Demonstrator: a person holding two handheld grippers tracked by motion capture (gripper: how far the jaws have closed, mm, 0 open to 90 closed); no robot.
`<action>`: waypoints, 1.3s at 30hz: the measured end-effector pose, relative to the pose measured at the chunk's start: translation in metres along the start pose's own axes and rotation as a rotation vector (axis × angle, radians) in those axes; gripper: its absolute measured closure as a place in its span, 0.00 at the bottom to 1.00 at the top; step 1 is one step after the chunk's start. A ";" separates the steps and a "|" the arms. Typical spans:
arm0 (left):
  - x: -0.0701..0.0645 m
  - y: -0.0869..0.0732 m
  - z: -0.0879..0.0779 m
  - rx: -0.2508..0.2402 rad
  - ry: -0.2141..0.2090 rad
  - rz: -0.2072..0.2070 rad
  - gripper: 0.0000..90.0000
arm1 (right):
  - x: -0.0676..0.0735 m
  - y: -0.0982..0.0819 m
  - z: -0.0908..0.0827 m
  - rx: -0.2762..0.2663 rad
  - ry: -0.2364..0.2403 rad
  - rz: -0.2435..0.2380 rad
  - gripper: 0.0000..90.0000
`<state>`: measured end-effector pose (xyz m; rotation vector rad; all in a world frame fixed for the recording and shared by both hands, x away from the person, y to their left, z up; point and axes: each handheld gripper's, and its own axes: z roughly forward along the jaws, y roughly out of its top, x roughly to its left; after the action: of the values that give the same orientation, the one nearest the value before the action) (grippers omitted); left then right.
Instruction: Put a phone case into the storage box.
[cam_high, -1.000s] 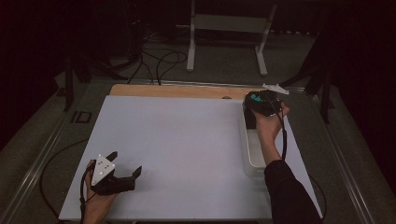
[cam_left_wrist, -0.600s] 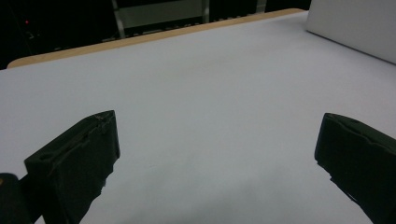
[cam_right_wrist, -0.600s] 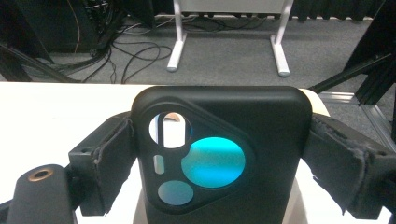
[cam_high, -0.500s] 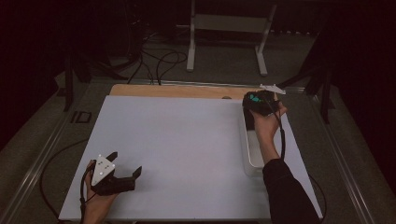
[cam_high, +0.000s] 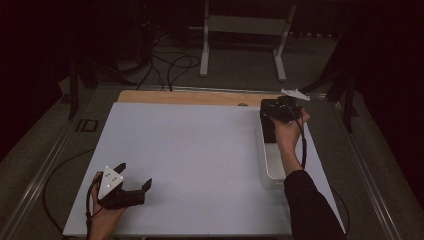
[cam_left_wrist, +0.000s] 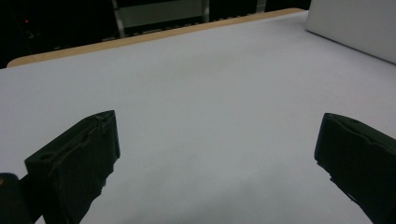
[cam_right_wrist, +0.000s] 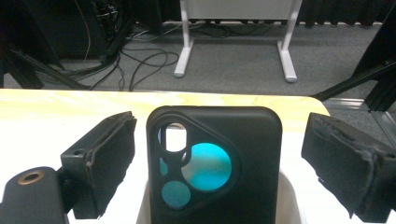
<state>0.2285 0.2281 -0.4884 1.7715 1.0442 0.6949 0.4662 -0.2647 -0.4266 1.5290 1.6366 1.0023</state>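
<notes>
right gripper (cam_high: 276, 111) sits at the far right of the table, held in the person's right hand (cam_high: 286, 131), w/ its grey 3-cornered plate (cam_high: 295, 93) on top. in the right gripper view its 2 black jaws stand wide apart, and a black phone case (cam_right_wrist: 215, 163) stands upright btwn them w/ clear gaps on both sides, so the jaws aren't touching it and hold nothing. the case's camera cutout faces the lens, w/ teal showing through the round holes. the case's lower end sits inside a white tray (cam_right_wrist: 292, 198), whose rim shows at the bottom of that view. in the high view the tray (cam_high: 272, 172) is a long narrow white container lying near the right edge of the white table top (cam_high: 200, 150), running from under the gripper back toward the person; the case (cam_high: 268, 131) shows there as a dark slab at the tray's far end, just under the gripper. left gripper (cam_high: 134, 184) rests low at the near left corner of the table in the left hand (cam_high: 102, 220), well apart from the tray; in the left gripper view its jaws are spread wide over bare white surface, w/ nothing btwn them. a wooden strip (cam_high: 190, 97) runs along the table's far edge. beyond it: grey floor, loose cables (cam_high: 170, 62) and a white stand (cam_high: 245, 45).
</notes>
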 end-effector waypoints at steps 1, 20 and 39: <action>0.000 0.000 0.000 0.000 0.000 0.000 0.01 | 0.000 0.000 -0.001 0.001 0.004 -0.006 0.11; -0.003 0.001 0.003 0.018 0.001 0.013 0.00 | 0.011 -0.004 -0.054 0.017 0.201 -0.093 0.11; -0.003 0.002 0.002 0.014 -0.001 0.008 0.00 | 0.026 -0.059 -0.140 -0.023 0.408 -0.224 0.11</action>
<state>0.2295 0.2243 -0.4871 1.7891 1.0443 0.6926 0.3130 -0.2521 -0.4110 1.1421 2.0133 1.2588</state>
